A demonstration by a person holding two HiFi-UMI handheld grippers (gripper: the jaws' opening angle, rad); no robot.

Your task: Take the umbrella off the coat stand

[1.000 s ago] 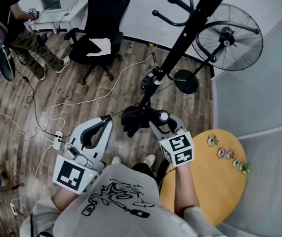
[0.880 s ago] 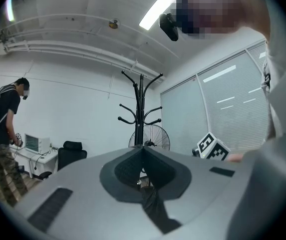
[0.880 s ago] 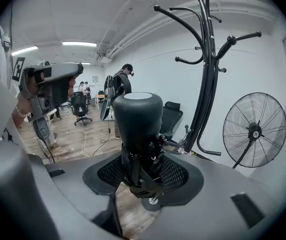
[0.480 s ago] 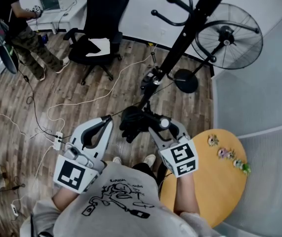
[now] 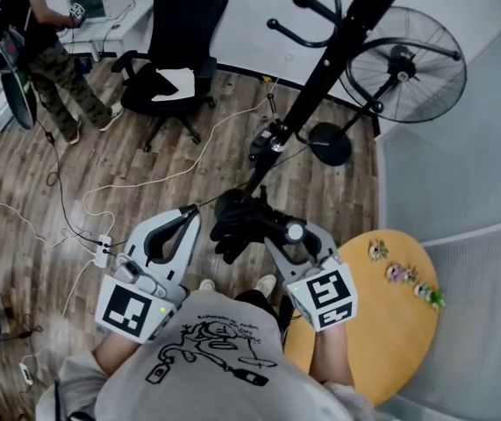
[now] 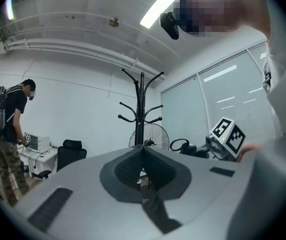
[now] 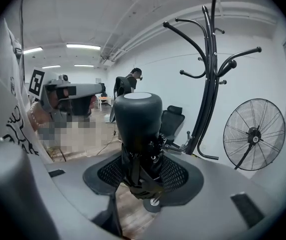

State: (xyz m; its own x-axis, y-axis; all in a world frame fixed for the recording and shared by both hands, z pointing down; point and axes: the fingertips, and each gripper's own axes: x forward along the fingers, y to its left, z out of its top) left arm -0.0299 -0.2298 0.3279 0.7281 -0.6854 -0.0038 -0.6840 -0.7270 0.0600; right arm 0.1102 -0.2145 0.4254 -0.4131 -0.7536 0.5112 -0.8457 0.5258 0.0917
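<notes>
Right fingers (image 7: 179,176) clamp the umbrella (image 7: 137,126) before coat stand (image 7: 210,84) and fan (image 7: 254,134).

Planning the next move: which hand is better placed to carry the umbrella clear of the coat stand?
Right: the right tool clamps the umbrella; the left tool is shut and empty.

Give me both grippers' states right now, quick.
Left gripper: closed, nothing between the jaws.
Right gripper: closed on the umbrella, which is folded.
</notes>
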